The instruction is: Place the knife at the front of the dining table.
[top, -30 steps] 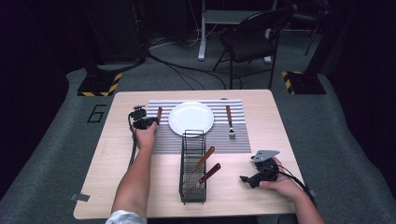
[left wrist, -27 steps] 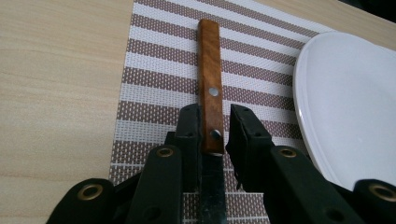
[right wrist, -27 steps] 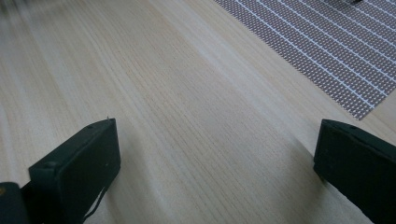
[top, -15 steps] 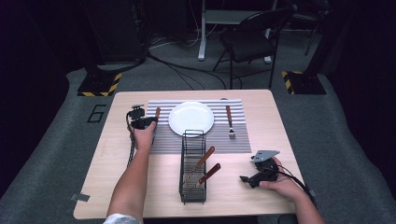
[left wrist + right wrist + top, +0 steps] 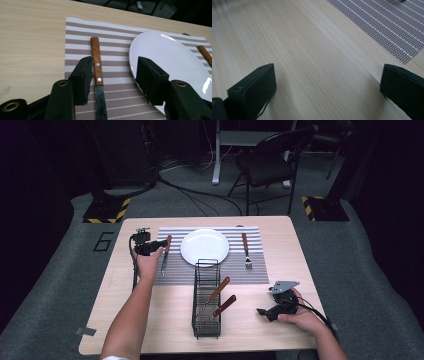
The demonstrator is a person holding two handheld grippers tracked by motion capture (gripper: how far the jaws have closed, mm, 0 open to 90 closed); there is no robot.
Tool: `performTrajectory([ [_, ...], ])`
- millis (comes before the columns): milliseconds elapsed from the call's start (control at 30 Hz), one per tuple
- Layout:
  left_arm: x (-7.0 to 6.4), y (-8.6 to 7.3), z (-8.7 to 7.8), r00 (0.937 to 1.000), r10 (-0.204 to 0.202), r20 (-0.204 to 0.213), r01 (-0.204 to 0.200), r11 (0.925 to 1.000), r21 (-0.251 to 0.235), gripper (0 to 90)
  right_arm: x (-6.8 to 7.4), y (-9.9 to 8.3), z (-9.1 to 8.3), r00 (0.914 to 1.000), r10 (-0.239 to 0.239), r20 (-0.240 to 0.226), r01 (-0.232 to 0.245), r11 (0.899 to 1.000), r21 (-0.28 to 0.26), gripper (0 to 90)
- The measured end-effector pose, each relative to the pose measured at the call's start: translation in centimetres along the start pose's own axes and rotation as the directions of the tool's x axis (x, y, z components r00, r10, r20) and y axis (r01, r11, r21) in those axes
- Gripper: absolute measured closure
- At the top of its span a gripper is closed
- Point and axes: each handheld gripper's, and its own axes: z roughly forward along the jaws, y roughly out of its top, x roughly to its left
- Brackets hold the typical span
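The wooden-handled table knife [image 5: 97, 75] is laid on the striped placemat [image 5: 75, 37] near the surface's left edge (beside the white plate [image 5: 170, 57]); the left gripper [image 5: 113, 75], fingers spread, should be withdrawn straight, unnudged.

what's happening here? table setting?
Looks like it. A person holds a tool in each hand. The left tool is open over the knife, which lies flat on the striped placemat beside the white plate; nothing gripped. The right tool rests open on bare table. A fork lies right of the plate; two utensils sit in the wire basket.
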Motion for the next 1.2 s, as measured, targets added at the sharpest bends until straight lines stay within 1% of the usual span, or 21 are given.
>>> performTrajectory([
  [67, -0.1, 0.2, -0.8, 0.9998, 0.007, 0.016, -0.007, 1.0, 0.0, 45.9, 0.0, 0.0, 0.0, 1.0, 0.0, 0.0, 0.0, 1.0, 0.0, 0.0],
  [133, -0.1, 0.5, -1.7, 0.9996, 0.017, 0.023, -0.017, 0.9998, -0.014, 45.5, 0.0, 0.0, 0.0, 1.0, 0.0, 0.0, 0.0, 1.0, 0.0, 0.0],
  [200, -0.2, 0.6, -2.4, 0.9993, 0.017, 0.034, -0.016, 0.9997, -0.019, 45.3, 0.0, 0.0, 0.0, 1.0, 0.0, 0.0, 0.0, 1.0, 0.0, 0.0],
  [400, -0.9, 1.0, -4.8, 0.9968, 0.054, 0.06, -0.051, 0.9978, -0.041, 45.0, 0.0, 0.0, 0.0, 1.0, 0.0, 0.001, 0.0, 1.0, 0.0, 0.0],
  [500, -1.4, 1.1, -6.0, 0.9939, 0.082, 0.075, -0.078, 0.9955, -0.054, 44.7, 0.0, 0.0, 0.0, 1.0, 0.0, 0.001, 0.0, 1.0, 0.0, 0.0],
  [533, -1.6, 1.2, -6.5, 0.9921, 0.098, 0.078, -0.094, 0.9941, -0.054, 44.5, 0.0, 0.0, 0.0, 1.0, 0.0, 0.0, 0.0, 1.0, 0.0, 0.0],
  [633, -2.1, 1.1, -7.6, 0.9876, 0.129, 0.089, -0.124, 0.9903, -0.063, 44.1, 0.0, 0.0, 0.0, 1.0, 0.0, 0.0, 0.0, 1.0, 0.0, 0.0],
  [700, -2.4, 1.1, -8.3, 0.9836, 0.157, 0.09, -0.151, 0.9863, -0.067, 43.9, 0.0, 0.0, 0.0, 1.0, 0.0, 0.0, 0.0, 1.0, 0.001, 0.0],
  [800, -2.8, 0.9, -9.4, 0.9754, 0.202, 0.088, -0.197, 0.9782, -0.065, 43.4, 0.0, 0.0, 0.0, 1.0, 0.0, 0.001, 0.0, 1.0, 0.0, 0.0],
  [833, -2.9, 0.8, -9.7, 0.9728, 0.214, 0.089, -0.208, 0.9756, -0.07, 43.3, 0.1, 0.0, 0.0, 1.0, 0.007, 0.002, -0.007, 1.0, -0.002, 0.0],
  [900, -3.2, 0.6, -10.2, 0.9682, 0.233, 0.092, -0.227, 0.9714, -0.071, 43.0, 0.0, 0.0, 0.0, 1.0, 0.006, 0.002, -0.006, 1.0, -0.002, 0.0],
  [933, -3.3, 0.3, -10.7, 0.9629, 0.249, 0.103, -0.242, 0.9672, -0.075, 43.0, 0.0, 0.0, 0.0, 1.0, 0.006, 0.002, -0.006, 1.0, -0.002, 0.0],
  [967, -3.3, 0.3, -10.7, 0.9629, 0.249, 0.103, -0.242, 0.9672, -0.075, 43.0, 0.0, 0.0, 0.0, 1.0, 0.006, 0.002, -0.006, 1.0, -0.002, 0.0],
  [1067, -3.4, -0.3, -11.5, 0.9572, 0.267, 0.112, -0.26, 0.9627, -0.076, 43.0, 0.1, 0.0, 0.0, 1.0, 0.005, 0.003, -0.005, 1.0, -0.002, 0.0],
  [1100, -3.4, -0.3, -11.5, 0.9572, 0.267, 0.112, -0.26, 0.9627, -0.076, 43.0, 0.1, 0.0, 0.0, 1.0, 0.005, 0.003, -0.005, 1.0, -0.002, 0.0],
  [1133, -3.4, -0.7, -11.8, 0.955, 0.272, 0.118, -0.265, 0.9615, -0.072, 43.0, 0.1, 0.0, 0.0, 1.0, 0.006, 0.003, -0.006, 1.0, -0.001, 0.0],
  [1200, -3.4, -1.1, -12.0, 0.9525, 0.28, 0.119, -0.274, 0.9594, -0.067, 43.0, 0.1, 0.0, 0.0, 1.0, 0.006, 0.003, -0.006, 1.0, -0.002, 0.0],
])
